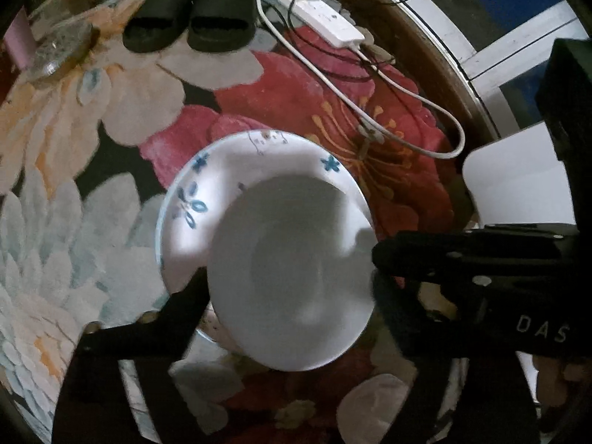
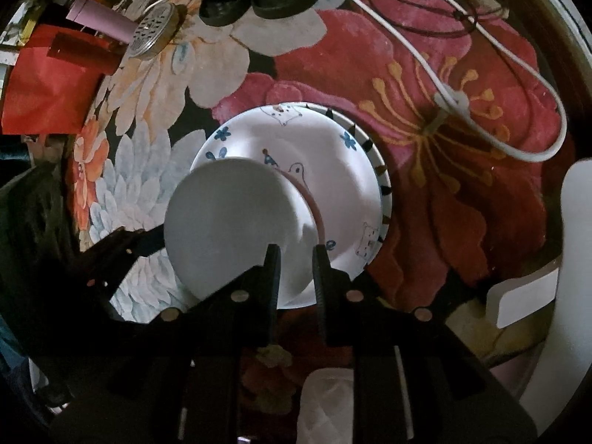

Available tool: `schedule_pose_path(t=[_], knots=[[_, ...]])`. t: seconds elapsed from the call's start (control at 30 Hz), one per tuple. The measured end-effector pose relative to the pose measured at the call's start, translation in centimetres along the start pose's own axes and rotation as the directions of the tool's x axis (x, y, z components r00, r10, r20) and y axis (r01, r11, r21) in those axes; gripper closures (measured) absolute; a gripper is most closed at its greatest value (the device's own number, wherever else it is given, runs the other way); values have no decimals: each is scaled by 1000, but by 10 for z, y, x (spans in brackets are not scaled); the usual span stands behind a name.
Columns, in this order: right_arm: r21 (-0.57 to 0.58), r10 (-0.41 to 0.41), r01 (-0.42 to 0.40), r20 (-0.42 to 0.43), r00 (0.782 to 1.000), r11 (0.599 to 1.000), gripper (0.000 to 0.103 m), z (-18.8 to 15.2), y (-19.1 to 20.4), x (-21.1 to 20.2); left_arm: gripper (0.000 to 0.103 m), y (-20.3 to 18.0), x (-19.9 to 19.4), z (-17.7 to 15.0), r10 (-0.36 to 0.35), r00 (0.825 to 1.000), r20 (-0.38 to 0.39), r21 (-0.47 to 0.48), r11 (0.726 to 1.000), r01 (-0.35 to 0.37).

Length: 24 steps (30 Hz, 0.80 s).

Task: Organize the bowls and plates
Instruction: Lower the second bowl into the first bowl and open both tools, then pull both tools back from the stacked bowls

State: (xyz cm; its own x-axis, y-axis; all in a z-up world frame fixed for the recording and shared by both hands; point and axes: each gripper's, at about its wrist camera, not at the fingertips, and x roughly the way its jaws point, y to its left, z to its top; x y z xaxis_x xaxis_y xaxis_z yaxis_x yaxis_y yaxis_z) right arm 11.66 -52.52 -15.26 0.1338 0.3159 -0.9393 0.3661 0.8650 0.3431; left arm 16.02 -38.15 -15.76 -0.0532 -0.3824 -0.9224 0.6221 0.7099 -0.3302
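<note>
The letters "DAS" show in pale print on the black body of the right tongs (image 1: 373, 270), seen from the left wrist view. A plain white bowl (image 2: 236, 222) sits in a patterned bowl (image 2: 333, 185) with blue flowers and small drawn animals, itself stacked on a dish with a black-toothed rim (image 2: 384, 185), all on a flowered carpet (image 2: 462, 185) of red, cream and pale blue. The right tongs are clenched on the white bowl's near rim. The left tongs (image 1: 292, 285) stand released, wide either side of that bowl. Beyond the bowls lie black slippers (image 1: 188, 18), a white power strip (image 1: 325, 18) and a white cable (image 1: 370, 111).
</note>
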Motion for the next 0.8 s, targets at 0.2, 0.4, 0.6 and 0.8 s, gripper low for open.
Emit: schedule_pose_path(t=[0.2, 0.4, 0.6, 0.8], knots=[[-2, 7, -7, 18, 1000, 1000, 83, 3, 1, -3, 1, 16, -7, -2, 32, 999, 40, -27, 999, -31], [4, 4, -4, 48, 999, 1000, 18, 1, 0, -6, 1, 29, -10, -9, 80, 995, 53, -40, 996, -78], [-8, 2, -1, 98, 995, 1000, 0, -1, 4, -10, 1, 42, -16, -11, 106, 992, 75, -69, 993, -101], [-16, -25, 28, 133, 991, 999, 0, -5, 8, -13, 1, 48, -22, -12, 119, 989, 85, -76, 991, -113]])
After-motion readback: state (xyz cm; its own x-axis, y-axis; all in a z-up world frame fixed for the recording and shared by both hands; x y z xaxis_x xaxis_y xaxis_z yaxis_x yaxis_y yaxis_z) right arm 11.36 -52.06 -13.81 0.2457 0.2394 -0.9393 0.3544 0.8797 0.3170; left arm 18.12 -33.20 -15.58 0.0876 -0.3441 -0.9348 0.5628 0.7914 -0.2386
